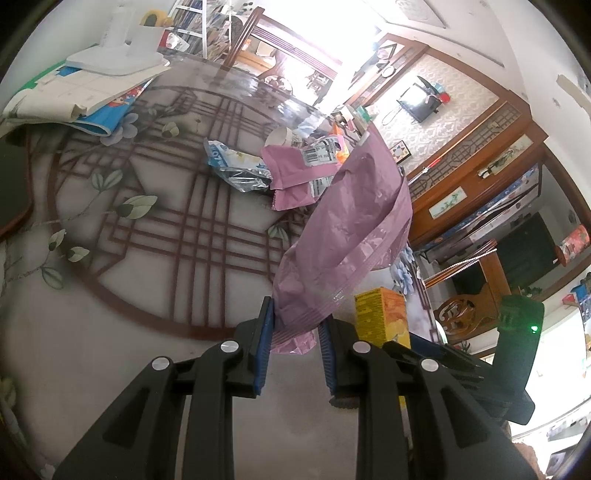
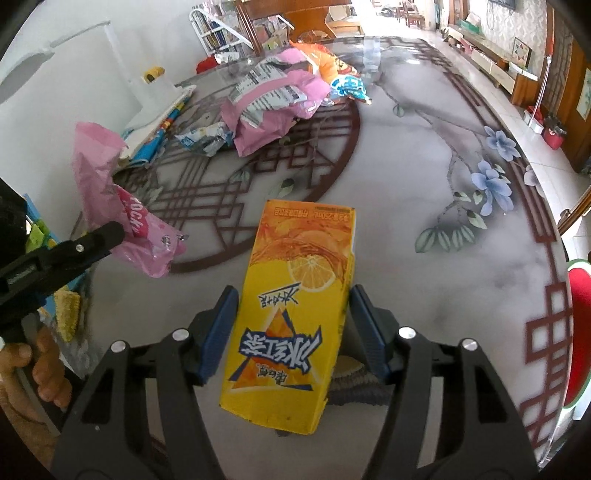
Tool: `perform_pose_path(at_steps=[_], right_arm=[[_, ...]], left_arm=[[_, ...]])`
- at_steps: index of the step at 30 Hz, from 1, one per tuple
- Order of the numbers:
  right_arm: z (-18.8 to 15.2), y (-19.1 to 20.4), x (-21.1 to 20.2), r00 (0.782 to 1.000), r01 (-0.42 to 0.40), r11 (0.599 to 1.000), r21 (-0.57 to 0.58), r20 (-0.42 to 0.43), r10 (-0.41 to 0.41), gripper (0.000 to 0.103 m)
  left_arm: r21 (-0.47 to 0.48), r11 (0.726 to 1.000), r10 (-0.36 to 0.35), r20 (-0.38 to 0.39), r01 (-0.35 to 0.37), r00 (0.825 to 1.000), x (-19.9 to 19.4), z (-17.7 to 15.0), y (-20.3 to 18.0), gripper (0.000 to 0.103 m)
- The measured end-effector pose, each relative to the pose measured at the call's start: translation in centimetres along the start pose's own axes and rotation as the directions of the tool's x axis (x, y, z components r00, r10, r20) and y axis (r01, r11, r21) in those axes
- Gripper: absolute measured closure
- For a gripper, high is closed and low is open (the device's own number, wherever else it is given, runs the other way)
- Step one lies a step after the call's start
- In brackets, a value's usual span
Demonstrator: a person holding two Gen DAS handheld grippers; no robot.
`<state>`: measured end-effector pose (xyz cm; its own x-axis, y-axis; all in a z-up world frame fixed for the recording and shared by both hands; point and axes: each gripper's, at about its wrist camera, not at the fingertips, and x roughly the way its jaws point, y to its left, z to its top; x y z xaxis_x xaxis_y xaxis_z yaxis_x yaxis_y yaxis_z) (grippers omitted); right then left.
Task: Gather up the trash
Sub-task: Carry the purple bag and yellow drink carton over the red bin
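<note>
Pinching a pink wrapper (image 1: 343,236), the left gripper (image 1: 295,332) has its jaws pressed on the wrapper's crimped end; the rest rises toward the upper right of the left wrist view. The right gripper (image 2: 293,328) straddles a yellow drink carton (image 2: 291,314) lying on the table (image 2: 424,295) at centre frame; whether the pads touch its sides is not clear. More wrappers (image 2: 273,107) sit piled in the upper middle of the right wrist view.

Home: wooden cabinets (image 1: 476,192), bookshelf (image 2: 218,29)
</note>
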<state>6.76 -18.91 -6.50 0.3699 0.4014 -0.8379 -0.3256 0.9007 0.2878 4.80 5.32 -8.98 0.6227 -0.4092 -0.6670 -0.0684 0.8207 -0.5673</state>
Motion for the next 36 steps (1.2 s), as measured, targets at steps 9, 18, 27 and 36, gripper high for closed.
perform_pose_path(at_steps=[9, 18, 27, 36], right_arm=[[-1.1, -1.3, -3.0, 0.996, -0.055, 0.997, 0.058, 0.076, 0.050, 0.042], [-2.7, -3.4, -6.2, 0.986, -0.081, 0.991, 0.103, 0.155, 0.064, 0.042], [-4.2, -7.3, -9.9, 0.965, -0.138, 0.973, 0.187, 0.248, 0.089, 0.042], [-5.9, -12.3, -13.9, 0.940, -0.165, 0.948, 0.270, 0.335, 0.068, 0.042]], left_arm=[[0.056, 0.998, -0.040, 0.027, 0.039, 0.999, -0.9, -0.2, -1.3, 0.082], [0.112, 0.992, -0.071, 0.066, 0.063, 0.995, -2.6, -1.4, -4.7, 0.082], [0.121, 0.987, -0.105, -0.015, 0.106, 0.994, -0.5, -4.1, -9.0, 0.082], [0.169, 0.973, -0.144, -0.074, 0.155, 0.987, 2.0, -5.4, -14.5, 0.082]])
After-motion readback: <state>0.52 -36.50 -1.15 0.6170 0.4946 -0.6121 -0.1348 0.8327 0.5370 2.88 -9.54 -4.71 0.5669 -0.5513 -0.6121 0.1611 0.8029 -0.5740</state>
